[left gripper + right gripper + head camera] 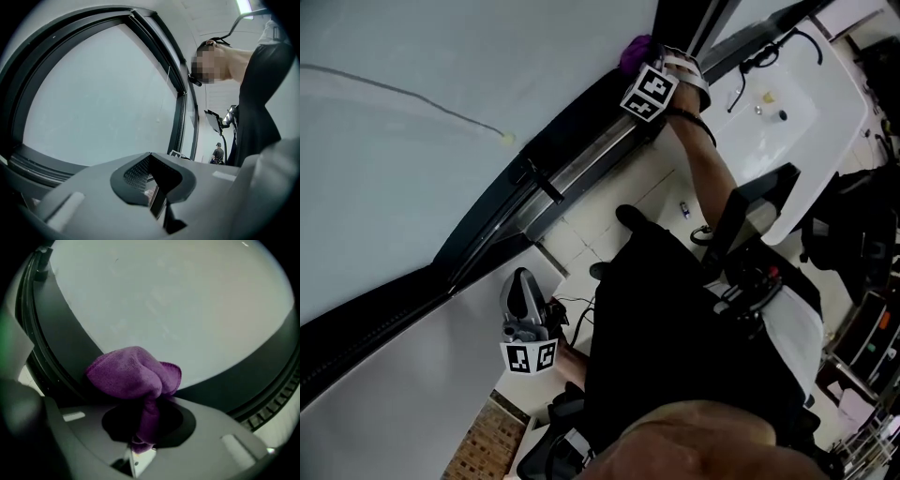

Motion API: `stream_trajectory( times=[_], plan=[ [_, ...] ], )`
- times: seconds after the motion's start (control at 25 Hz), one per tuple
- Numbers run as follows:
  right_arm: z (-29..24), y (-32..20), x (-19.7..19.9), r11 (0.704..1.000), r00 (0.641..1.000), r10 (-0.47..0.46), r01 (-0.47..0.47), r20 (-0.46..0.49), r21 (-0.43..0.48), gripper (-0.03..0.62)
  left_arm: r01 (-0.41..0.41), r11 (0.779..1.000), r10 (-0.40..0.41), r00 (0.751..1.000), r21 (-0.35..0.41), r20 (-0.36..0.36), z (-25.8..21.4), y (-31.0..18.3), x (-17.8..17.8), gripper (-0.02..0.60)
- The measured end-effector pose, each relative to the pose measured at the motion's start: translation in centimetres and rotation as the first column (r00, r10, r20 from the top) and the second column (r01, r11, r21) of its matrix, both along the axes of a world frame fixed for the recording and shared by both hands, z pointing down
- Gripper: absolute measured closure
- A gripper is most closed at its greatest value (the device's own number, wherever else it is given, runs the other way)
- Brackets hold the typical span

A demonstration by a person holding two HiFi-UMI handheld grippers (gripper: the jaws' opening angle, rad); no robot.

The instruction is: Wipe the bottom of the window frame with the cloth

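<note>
A bunched purple cloth (133, 376) sticks out past my right gripper (143, 427), which is shut on it. The cloth (635, 52) is pressed against the dark bottom rail of the window frame (70, 348) below the pale glass. In the head view the right gripper (661, 80) reaches to the frame (581, 164) at the top centre. My left gripper (523, 314) hangs lower left by the wall, away from the frame. Its jaws are closed together with nothing between them (157, 187).
A white table (787, 122) with small items and a cable stands to the right of the window. A dark chair (750, 216) and the person's dark clothing fill the lower middle. A thin cord (403, 94) runs across the glass. Cables lie on the tiled floor (581, 309).
</note>
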State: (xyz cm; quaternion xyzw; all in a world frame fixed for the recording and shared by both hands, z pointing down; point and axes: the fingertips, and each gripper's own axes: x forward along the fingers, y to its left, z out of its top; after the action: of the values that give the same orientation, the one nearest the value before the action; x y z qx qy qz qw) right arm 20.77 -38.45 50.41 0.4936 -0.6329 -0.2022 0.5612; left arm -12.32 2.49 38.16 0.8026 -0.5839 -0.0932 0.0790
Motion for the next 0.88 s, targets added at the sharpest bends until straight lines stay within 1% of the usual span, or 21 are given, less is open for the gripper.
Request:
stream_trajectory(
  times=[0.08, 0.16, 0.24, 0.28, 0.32, 0.36, 0.4, 0.44, 0.48, 0.52, 0.56, 0.6, 0.68, 0.8, 0.84, 0.88],
  plan=[
    [0.2, 0.1, 0.4, 1.000, 1.000, 0.007, -0.007, 0.011, -0.017, 0.538, 0.007, 1.000, -0.007, 1.000, 0.002, -0.003, 0.1, 0.1, -0.2, 0.578],
    [0.5, 1.3, 1.4, 0.998, 1.000, 0.021, -0.022, -0.008, -0.059, 0.536, 0.009, 1.000, -0.009, 1.000, 0.002, -0.001, 0.1, 0.3, -0.5, 0.578],
    [0.6, 3.9, 3.0, 0.993, 0.999, 0.036, -0.039, -0.028, -0.112, 0.530, 0.009, 1.000, -0.009, 1.000, 0.002, 0.002, 0.0, 0.5, -0.8, 0.578],
    [0.9, 5.5, 3.3, 0.989, 1.000, 0.026, -0.026, -0.006, -0.147, 0.530, 0.013, 1.000, -0.013, 1.000, 0.001, -0.001, 0.1, 0.5, -0.9, 0.578],
    [1.4, 7.4, 2.6, 0.980, 0.998, -0.006, 0.017, 0.055, -0.197, 0.530, 0.022, 1.000, -0.022, 1.000, -0.003, -0.008, 0.3, 0.5, -1.0, 0.578],
    [2.1, 9.6, 1.0, 0.962, 0.986, -0.055, 0.095, 0.156, -0.257, 0.530, 0.034, 0.999, -0.034, 0.999, -0.008, -0.016, 0.6, 0.6, -1.1, 0.578],
    [3.0, 11.9, -1.5, 0.927, 0.951, -0.108, 0.201, 0.289, -0.316, 0.530, 0.046, 0.999, -0.047, 0.999, -0.014, -0.024, 0.7, 0.5, -1.2, 0.578],
    [3.9, 14.4, -4.2, 0.876, 0.889, -0.144, 0.318, 0.435, -0.361, 0.530, 0.055, 0.998, -0.056, 0.998, -0.018, -0.030, 0.8, 0.4, -1.2, 0.578],
    [4.6, 17.0, -7.0, 0.815, 0.805, -0.153, 0.431, 0.573, -0.387, 0.530, 0.059, 0.998, -0.059, 0.998, -0.020, -0.035, 0.8, 0.2, -1.3, 0.578],
    [5.1, 19.5, -9.6, 0.753, 0.715, -0.138, 0.525, 0.686, -0.396, 0.530, 0.056, 0.998, -0.057, 0.998, -0.019, -0.037, 0.7, 0.0, -1.3, 0.578],
    [5.5, 22.0, -12.0, 0.699, 0.633, -0.111, 0.598, 0.766, -0.393, 0.530, 0.050, 0.999, -0.050, 0.998, -0.014, -0.036, 0.5, -0.1, -1.3, 0.578],
    [5.6, 24.3, -14.3, 0.652, 0.564, -0.087, 0.656, 0.821, -0.381, 0.530, 0.043, 0.999, -0.043, 0.998, -0.007, -0.035, 0.4, -0.1, -1.5, 0.578],
    [5.0, 28.5, -19.2, 0.557, 0.442, -0.068, 0.761, 0.895, -0.333, 0.530, 0.037, 0.999, -0.037, 0.999, 0.009, -0.034, 0.1, 0.1, -2.0, 0.578],
    [1.6, 33.7, -25.3, 0.368, 0.268, -0.087, 0.904, 0.960, -0.219, 0.530, 0.068, 0.997, -0.067, 0.997, 0.020, -0.033, -0.4, 0.7, -2.6, 0.578],
    [0.0, 35.0, -26.8, 0.314, 0.208, -0.093, 0.934, 0.974, -0.169, 0.530, 0.085, 0.996, -0.085, 0.996, 0.021, -0.030, -0.6, 1.1, -2.7, 0.578],
    [-1.7, 36.2, -28.3, 0.269, 0.148, -0.095, 0.956, 0.984, -0.118, 0.530, 0.106, 0.994, -0.105, 0.994, 0.022, -0.026, -0.9, 1.7, -2.9, 0.578]
  ],
)
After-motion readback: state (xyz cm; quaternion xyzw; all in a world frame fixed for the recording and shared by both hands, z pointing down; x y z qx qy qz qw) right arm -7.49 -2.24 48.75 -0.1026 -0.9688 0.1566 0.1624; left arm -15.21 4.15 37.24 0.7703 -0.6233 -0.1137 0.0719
